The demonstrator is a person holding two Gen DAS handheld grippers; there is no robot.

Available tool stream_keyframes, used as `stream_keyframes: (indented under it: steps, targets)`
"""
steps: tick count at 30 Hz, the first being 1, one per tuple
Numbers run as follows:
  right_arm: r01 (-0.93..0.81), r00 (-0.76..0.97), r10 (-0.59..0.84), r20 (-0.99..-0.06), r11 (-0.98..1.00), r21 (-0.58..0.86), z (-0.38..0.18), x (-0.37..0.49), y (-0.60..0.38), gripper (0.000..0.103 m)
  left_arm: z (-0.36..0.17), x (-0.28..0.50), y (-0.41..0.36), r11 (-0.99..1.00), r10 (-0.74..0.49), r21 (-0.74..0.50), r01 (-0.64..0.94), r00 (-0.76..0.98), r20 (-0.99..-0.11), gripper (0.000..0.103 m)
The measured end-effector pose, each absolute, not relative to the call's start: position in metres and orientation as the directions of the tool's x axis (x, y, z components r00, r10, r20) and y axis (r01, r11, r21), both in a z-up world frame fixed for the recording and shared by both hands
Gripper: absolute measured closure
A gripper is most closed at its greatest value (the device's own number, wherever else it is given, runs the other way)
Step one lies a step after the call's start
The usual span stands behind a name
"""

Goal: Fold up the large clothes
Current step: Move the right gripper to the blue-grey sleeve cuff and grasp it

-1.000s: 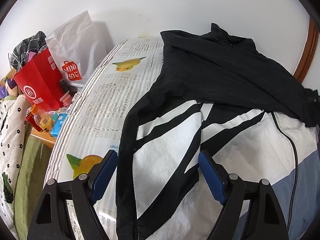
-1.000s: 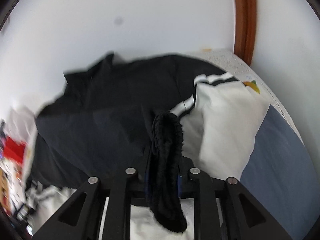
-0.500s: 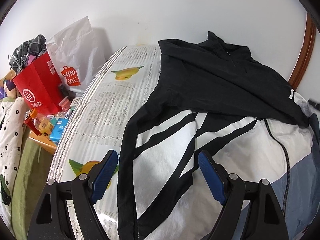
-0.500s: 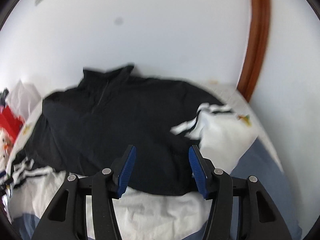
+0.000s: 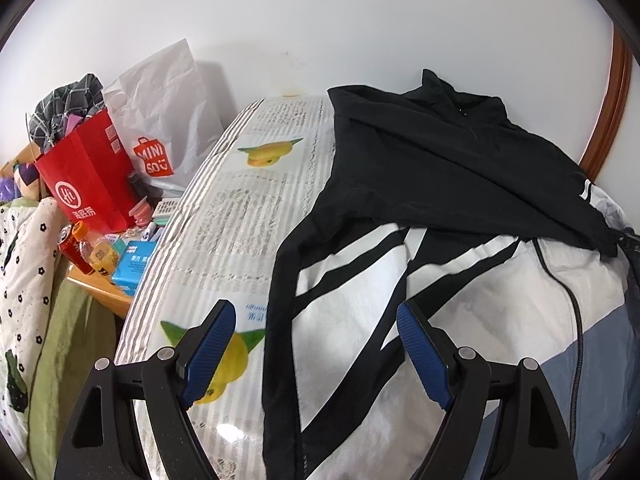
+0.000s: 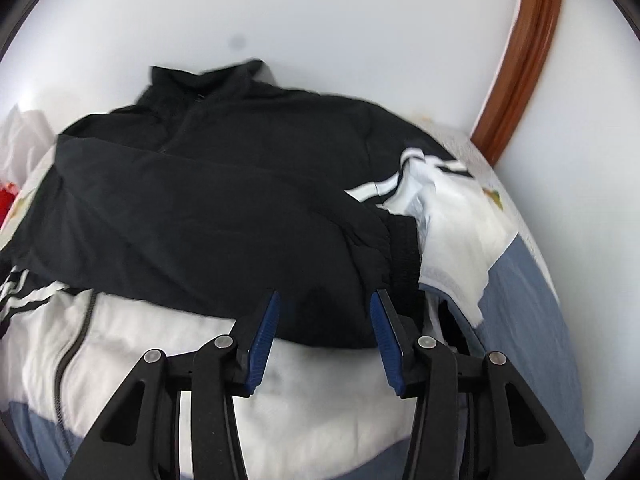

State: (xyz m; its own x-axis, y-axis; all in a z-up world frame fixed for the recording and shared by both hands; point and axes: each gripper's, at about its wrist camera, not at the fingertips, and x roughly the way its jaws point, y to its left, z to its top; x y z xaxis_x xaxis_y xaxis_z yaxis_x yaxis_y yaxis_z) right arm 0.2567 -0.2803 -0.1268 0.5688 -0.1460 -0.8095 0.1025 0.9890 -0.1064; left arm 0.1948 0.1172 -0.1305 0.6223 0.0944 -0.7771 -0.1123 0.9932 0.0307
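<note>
A large black, white and grey-blue jacket (image 5: 460, 280) lies spread on a bed (image 5: 240, 216), midway through folding by the look of it: one black sleeve (image 6: 224, 220) is laid across the chest, its cuff (image 6: 404, 256) near the right edge, while the striped sleeve (image 5: 340, 300) on the other side lies along the jacket's edge and the body remains unfolded. The right claw (image 6: 324, 332) hovers above the folded sleeve, half open, narrowing, gripping nothing; the left claw (image 5: 316, 352) hangs wide and empty. A newsprint-patterned sheet covers the bed against a white wall (image 5: 320, 20); a red bag (image 5: 88, 172) and clutter crowd the bedside.
</note>
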Motion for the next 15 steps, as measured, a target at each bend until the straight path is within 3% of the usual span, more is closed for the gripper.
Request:
stream_keyframes:
  steps: [3,15]
  targets:
    - [0.099,0.592,-0.137,-0.795,0.99,-0.097,-0.119,0.237,-0.276,0.05,-0.134,0.187,0.12,0.993,0.09,0.028,-0.111,0.614,-0.784,0.022]
    - [0.182,0.556,-0.21,-0.805,0.975,-0.128,-0.121,0.145,-0.293,0.05,-0.131,0.147,0.125,0.996,0.061,0.006,-0.09,0.618,-0.784,0.022]
